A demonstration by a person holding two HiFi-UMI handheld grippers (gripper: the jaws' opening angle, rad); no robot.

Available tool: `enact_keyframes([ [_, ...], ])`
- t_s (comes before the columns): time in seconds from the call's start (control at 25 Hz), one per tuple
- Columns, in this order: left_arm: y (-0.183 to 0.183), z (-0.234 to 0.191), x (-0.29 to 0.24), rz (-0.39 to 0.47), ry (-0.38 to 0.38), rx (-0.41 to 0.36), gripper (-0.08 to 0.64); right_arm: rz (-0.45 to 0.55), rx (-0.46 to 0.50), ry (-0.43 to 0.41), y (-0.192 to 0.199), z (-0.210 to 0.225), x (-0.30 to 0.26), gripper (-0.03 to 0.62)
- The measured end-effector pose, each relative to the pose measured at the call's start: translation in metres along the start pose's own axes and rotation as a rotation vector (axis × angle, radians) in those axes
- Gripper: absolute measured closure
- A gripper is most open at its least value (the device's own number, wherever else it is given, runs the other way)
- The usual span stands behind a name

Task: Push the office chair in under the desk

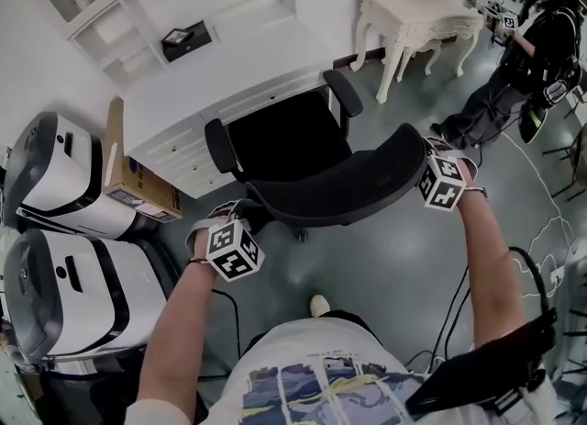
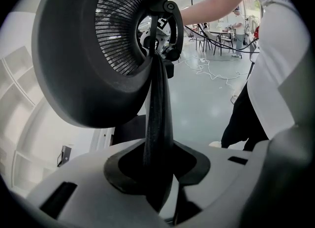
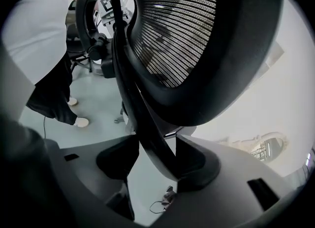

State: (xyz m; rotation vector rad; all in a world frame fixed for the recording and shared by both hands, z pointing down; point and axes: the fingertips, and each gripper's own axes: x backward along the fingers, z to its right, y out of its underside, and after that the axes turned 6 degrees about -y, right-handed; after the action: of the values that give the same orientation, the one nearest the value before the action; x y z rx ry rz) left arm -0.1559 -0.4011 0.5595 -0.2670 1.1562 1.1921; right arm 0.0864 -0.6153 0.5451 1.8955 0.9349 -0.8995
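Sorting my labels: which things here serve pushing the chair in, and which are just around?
In use: chair, desk, left gripper, right gripper, both clamped on the backrest.
Lying about: cardboard box, white machines, side table, bystander.

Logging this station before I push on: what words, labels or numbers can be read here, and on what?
No text here can be read.
Cardboard box: blue print, too small to read.
T-shirt: a small line of print over the graphic, blurred.
Office chair: no label shows.
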Motion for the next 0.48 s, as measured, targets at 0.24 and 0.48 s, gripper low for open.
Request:
enact_keyframes([
  [0.24,0.0027,-0.0046,-0.0016,0.000,0.008,-0.001,0.437,0.001,0.003,-0.002,-0.0021,0.0026,-0.0030,0.344],
  [0.48,0.0036,-0.0051,-0.0011,0.007,0.011,0.017,0.425,0.006,-0.011,0.014,-0.0033,0.0028,-0.0030,0.331],
])
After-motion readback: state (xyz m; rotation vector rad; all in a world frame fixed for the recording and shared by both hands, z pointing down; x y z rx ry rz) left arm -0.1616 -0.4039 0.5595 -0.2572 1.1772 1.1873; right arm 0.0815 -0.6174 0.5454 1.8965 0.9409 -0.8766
